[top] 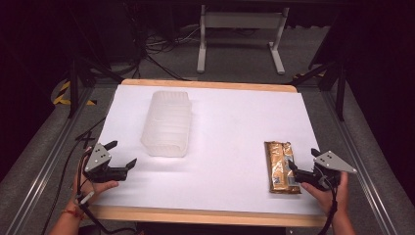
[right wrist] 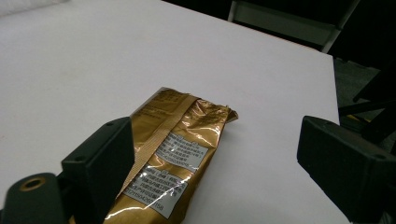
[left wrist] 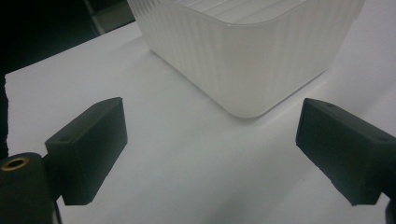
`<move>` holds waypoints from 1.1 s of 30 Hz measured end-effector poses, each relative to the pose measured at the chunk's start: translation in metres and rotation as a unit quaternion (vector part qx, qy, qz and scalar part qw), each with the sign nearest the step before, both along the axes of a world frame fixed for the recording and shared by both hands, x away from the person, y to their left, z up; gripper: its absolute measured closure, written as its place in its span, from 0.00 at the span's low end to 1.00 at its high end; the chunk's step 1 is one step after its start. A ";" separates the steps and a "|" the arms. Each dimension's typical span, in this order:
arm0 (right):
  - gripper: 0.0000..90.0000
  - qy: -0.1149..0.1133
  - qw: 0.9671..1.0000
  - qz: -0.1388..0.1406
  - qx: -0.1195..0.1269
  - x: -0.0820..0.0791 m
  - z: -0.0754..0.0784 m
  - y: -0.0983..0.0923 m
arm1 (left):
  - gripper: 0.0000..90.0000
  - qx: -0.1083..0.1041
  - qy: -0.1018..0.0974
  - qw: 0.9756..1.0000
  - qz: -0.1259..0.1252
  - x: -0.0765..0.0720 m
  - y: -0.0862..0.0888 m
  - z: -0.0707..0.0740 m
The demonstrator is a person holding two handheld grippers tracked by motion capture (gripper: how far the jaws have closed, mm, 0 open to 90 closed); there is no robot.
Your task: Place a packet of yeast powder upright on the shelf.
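Gold foil packet [top: 282, 166] flat on white table [top: 220, 127], at its right side near the front edge, long axis running front to back, printed labels up. Translucent ribbed plastic container [top: 167, 123] left of centre, well apart from the packet.

Right hand-held gripper [top: 291, 172] low at the packet's near right corner, jaws spread wide; in the right gripper view, packet [right wrist: 168, 163] between the two black jaws, nearer the left one, not pinched. Whether a jaw tip touches the foil: cannot tell.

Left hand-held gripper [top: 122, 153] near the table's front left corner, jaws also wide and bare, aimed at the container's near rounded corner [left wrist: 243, 51], close to it but apart. Bare white table [left wrist: 187, 158] between those jaws.
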State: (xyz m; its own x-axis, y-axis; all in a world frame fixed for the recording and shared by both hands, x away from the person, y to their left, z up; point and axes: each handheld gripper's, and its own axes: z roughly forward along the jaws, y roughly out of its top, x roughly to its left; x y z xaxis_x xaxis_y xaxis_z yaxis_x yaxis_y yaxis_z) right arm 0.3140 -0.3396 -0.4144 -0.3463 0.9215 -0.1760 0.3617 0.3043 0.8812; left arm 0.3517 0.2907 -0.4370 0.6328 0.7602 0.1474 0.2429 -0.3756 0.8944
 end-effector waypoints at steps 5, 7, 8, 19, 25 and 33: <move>0.12 0.005 1.000 0.001 0.006 0.001 0.000 0.000 | 0.11 -0.008 -0.001 1.000 -0.006 -0.003 0.000 0.001; 0.13 0.002 1.000 0.003 0.015 0.001 0.002 0.000 | 0.11 -0.003 0.001 1.000 -0.006 -0.003 0.001 -0.001; 0.13 0.002 1.000 0.010 0.028 0.001 0.004 -0.001 | 0.11 -0.002 0.004 1.000 -0.005 -0.003 0.002 -0.002; 0.15 0.021 0.999 0.030 0.027 0.010 0.012 0.003 | 0.11 -0.007 0.005 1.000 -0.009 -0.004 0.000 -0.001; 0.17 0.028 0.998 0.048 0.029 0.013 0.016 0.004 | 0.11 0.006 0.011 1.000 -0.018 -0.004 -0.005 -0.005; 0.12 0.032 0.999 0.040 0.014 0.025 0.015 0.010 | 0.11 0.006 0.013 1.000 -0.018 0.001 -0.006 -0.005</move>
State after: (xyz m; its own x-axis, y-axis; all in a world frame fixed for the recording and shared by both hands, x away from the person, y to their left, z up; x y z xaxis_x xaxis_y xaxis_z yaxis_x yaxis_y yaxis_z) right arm 0.3389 -0.3291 -0.3996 -0.4280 0.8951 -0.1253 0.3939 0.3094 0.8655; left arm 0.3523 0.2846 -0.4418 0.6636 0.7350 0.1393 0.2528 -0.3955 0.8830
